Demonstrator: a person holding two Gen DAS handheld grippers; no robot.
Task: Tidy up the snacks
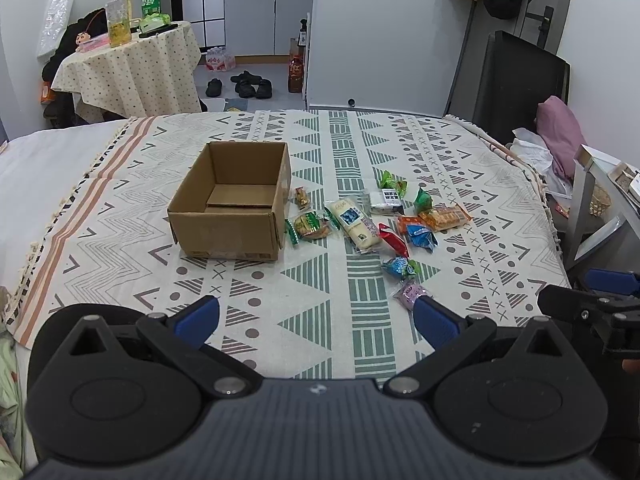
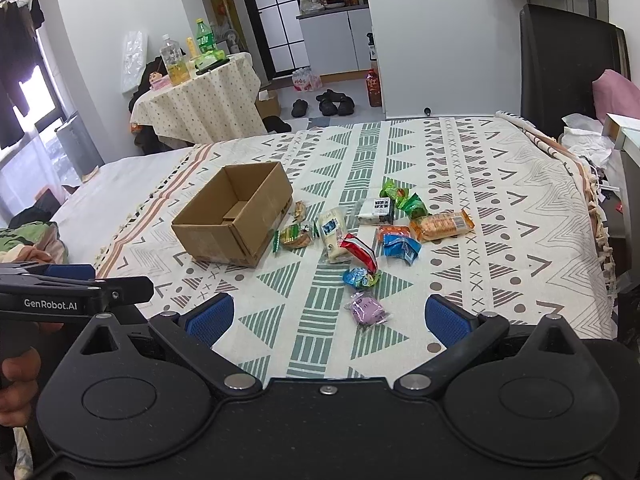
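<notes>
An open, empty cardboard box [image 1: 232, 204] [image 2: 236, 216] sits on the patterned bed cover. Several wrapped snacks lie to its right: a long white packet [image 1: 354, 224] [image 2: 334, 234], an orange cracker pack [image 1: 444, 216] [image 2: 440, 226], a red packet [image 1: 394, 240] [image 2: 360, 252], a blue packet [image 1: 420, 236] [image 2: 400, 246] and a purple one [image 1: 412, 294] [image 2: 366, 310] nearest me. My left gripper [image 1: 316, 322] is open and empty, held back from the snacks. My right gripper [image 2: 330, 318] is open and empty, with the purple snack lying ahead between its fingers.
The bed's white sheet [image 1: 44, 160] lies left of the cover [image 1: 320, 300]. A small round table with bottles [image 1: 132, 60] stands beyond the bed. Shoes [image 1: 248, 84] are on the floor. A dark chair [image 1: 516, 80] and clutter stand to the right.
</notes>
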